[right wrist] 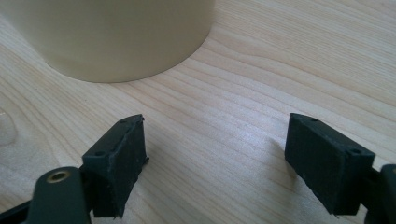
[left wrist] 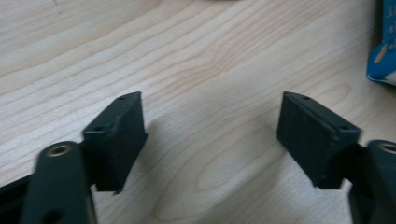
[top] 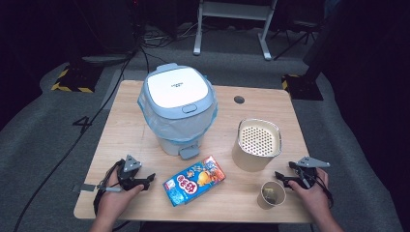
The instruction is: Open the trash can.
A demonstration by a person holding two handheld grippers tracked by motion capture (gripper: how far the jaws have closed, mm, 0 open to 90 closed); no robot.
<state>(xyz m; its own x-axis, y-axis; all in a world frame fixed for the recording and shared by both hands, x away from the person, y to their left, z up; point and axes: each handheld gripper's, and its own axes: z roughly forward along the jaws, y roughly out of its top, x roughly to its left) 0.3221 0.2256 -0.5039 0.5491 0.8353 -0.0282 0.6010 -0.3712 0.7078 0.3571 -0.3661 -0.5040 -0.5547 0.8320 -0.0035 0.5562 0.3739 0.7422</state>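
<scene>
My left gripper (top: 146, 181) rests low on the wooden table (top: 121, 130) near its front left, held by a hand. Its jaws stand wide apart, and the left gripper view shows my left gripper (left wrist: 210, 133) with bare wood between them. A blue snack box (top: 194, 180) lies flat just to its right, its corner visible as the blue snack box (left wrist: 384, 51). My right gripper (top: 282, 178) sits at the front right, open with nothing between its jaws. In the right gripper view my right gripper (right wrist: 215, 156) faces the base of a beige cylinder (right wrist: 112, 37).
A white and blue pedal bin (top: 178, 108) with a plastic liner stands at the table's middle back. The beige cylinder (top: 256, 144) has a perforated top. A paper cup (top: 270, 194) with a tea bag stands right beside the right gripper. Cables and stands lie on the grey floor beyond.
</scene>
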